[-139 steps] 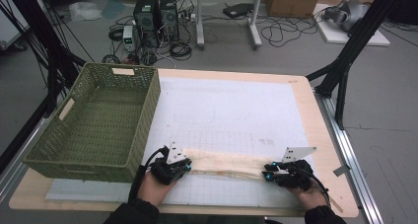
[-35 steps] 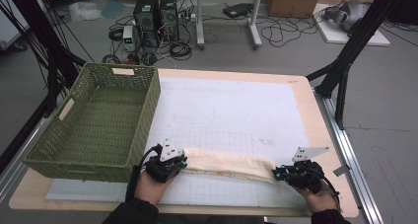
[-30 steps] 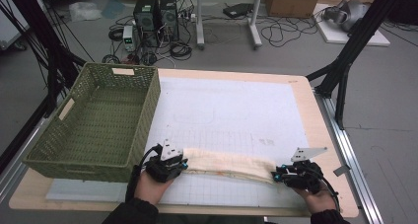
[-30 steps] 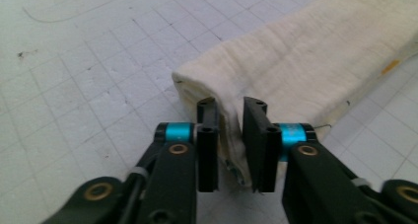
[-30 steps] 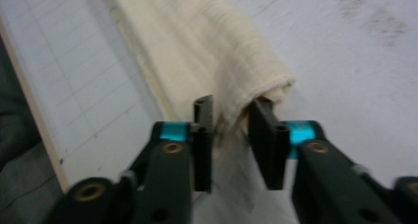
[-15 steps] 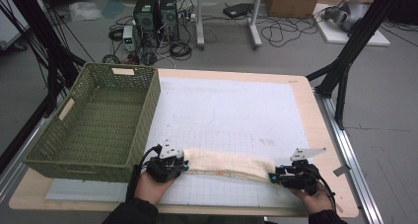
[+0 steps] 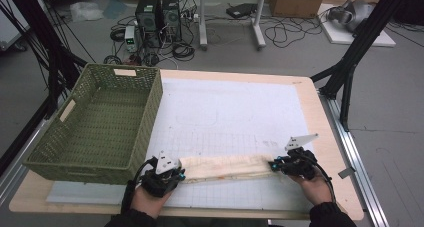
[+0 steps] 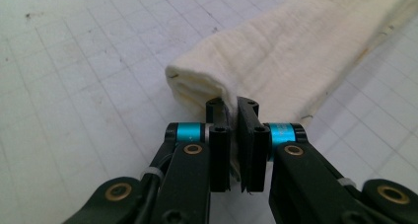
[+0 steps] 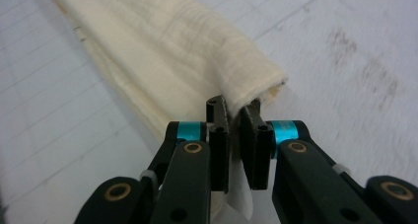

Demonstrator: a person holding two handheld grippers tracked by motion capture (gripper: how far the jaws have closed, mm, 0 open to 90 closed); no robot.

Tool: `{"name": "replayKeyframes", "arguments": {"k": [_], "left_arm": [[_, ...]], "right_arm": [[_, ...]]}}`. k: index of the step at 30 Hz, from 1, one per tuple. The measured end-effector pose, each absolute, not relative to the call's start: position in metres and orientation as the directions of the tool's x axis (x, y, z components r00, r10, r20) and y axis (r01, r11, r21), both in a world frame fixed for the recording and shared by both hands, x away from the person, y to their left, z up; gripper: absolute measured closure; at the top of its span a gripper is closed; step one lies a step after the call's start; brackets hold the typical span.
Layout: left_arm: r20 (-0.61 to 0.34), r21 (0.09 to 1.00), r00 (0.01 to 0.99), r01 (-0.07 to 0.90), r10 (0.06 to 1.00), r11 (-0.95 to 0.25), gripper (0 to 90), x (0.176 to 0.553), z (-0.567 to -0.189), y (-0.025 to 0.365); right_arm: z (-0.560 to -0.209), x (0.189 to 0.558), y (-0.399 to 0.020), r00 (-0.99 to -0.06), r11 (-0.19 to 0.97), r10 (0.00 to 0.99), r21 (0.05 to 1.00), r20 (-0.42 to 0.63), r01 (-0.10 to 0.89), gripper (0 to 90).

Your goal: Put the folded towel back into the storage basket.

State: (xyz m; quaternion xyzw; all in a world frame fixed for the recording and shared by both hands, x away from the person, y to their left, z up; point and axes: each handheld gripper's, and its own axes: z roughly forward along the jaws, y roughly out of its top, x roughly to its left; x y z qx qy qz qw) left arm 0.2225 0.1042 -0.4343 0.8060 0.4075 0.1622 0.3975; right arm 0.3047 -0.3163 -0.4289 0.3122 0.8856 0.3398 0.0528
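A cream cloth [image 7: 225, 166], folded into a long narrow strip, lies across the white gridded mat near the front edge. My left gripper [image 7: 181, 176] is at its left end and my right gripper [image 7: 272, 165] at its right end. In the left gripper view the gripper [image 8: 231, 105] has just been closing and now pinches a fold of the cloth [image 8: 296, 51] at the rounded end. In the right gripper view the gripper [image 9: 235, 108] has also just been closing and clamps the edge of the cloth [image 9: 162, 51], with a flap hanging below the jaws.
A green wicker basket [image 7: 155, 107] stands on the table's left side, close to my left hand. The white mat [image 7: 225, 107] covers most of the wooden table [image 7: 320, 117]. A black frame post [image 7: 350, 67] rises beyond the right edge. Computers and cables lie on the floor behind.
Both grippers closed onto the cloth's ends. The right gripper moved left and slightly away from the front edge. The left hand shifted a little toward the front edge.
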Motion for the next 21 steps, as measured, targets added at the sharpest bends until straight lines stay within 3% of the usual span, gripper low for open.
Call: {"name": "replayKeyframes", "arguments": {"k": [5, 7, 12, 16, 21], "left_arm": [[-0.075, 0.764, 0.617, 0.541, 0.783, -0.353, 83.6, 0.209, -0.441, 0.112], [-0.078, 0.771, 0.621, 0.534, 0.78, -0.347, 81.2, 0.209, -0.44, 0.112], [-0.062, 0.811, 0.61, 0.493, 0.79, -0.316, 62.8, 0.207, -0.432, 0.118], [-0.041, 0.848, 0.594, 0.446, 0.804, -0.287, 56.9, 0.203, -0.42, 0.12], [-0.025, 0.851, 0.628, 0.422, 0.778, -0.313, 60.1, 0.206, -0.419, 0.116]], "right_arm": [[-0.433, 0.317, -0.305, -0.805, 0.565, 0.58, 0.651, 0.123, 0.507, 81.4], [-0.433, 0.317, -0.304, -0.797, 0.561, 0.595, 0.656, 0.105, 0.505, 69.1], [-0.422, 0.309, -0.315, -0.765, 0.477, 0.635, 0.724, 0.108, 0.498, 55.8], [-0.407, 0.304, -0.313, -0.769, 0.465, 0.635, 0.759, 0.074, 0.457, 55.4], [-0.409, 0.3, -0.302, -0.805, 0.508, 0.589, 0.746, 0.065, 0.431, 59.6]]}}
